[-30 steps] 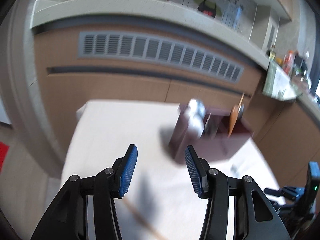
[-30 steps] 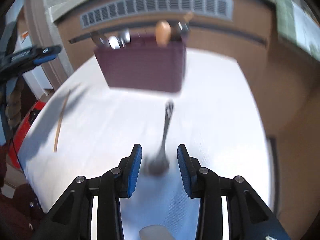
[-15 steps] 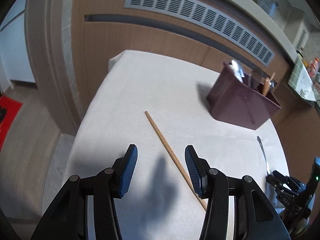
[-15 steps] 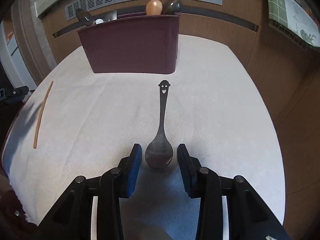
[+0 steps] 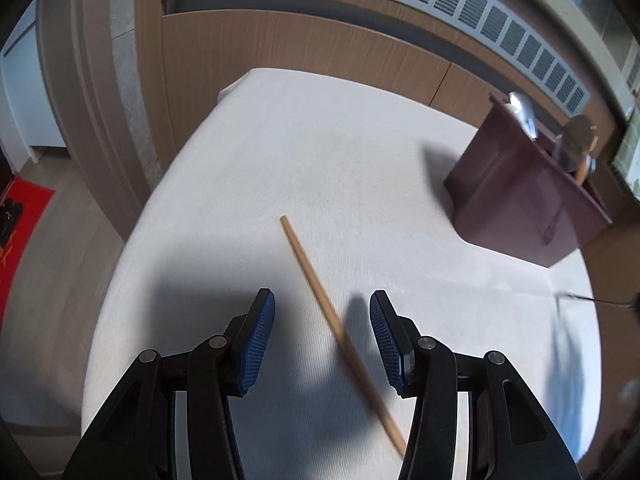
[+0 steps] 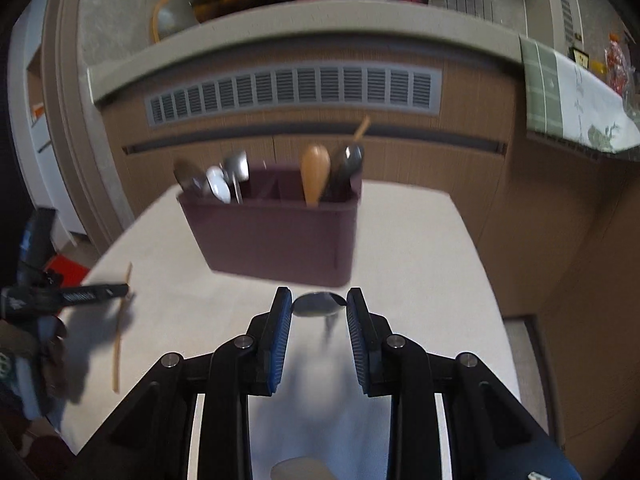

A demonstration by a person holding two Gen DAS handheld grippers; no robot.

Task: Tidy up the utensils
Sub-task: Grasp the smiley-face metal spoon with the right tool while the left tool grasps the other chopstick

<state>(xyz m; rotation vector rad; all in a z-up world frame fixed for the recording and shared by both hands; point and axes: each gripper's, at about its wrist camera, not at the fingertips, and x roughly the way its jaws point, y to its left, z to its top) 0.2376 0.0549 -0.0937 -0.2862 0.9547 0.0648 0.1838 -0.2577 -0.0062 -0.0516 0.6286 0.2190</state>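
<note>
the right hand-held gripper point(image 6: 319, 306) has just been closing its jaws, and the bowl of a dark metal spoon point(image 6: 319, 305) sits between the blue pads point(image 6: 282, 336), touching both, so it looks clamped on the spoon. the spoon's handle drops away below the bowl, blurred, with the pale worktop point(image 6: 420, 248) beneath it.

straight ahead of that gripper stands a maroon utensil caddy point(image 6: 280, 236) on the worktop. several metal spoons point(image 6: 224, 178) lean out of its left end, and a wooden spoon point(image 6: 315, 174) beside a dark one point(image 6: 346, 168) stand at its right end.

the left hand-held gripper point(image 5: 322, 340) hangs low over the cloth-covered worktop with its jaws apart and nothing pressed between them. a single wooden chopstick point(image 5: 320, 300) lies flat on the cloth and runs diagonally through the gap, nearer the right pad point(image 5: 386, 348); whether it touches that pad i cannot tell. from this side the caddy point(image 5: 516, 196) is off to the right, well apart from the chopstick.
</note>
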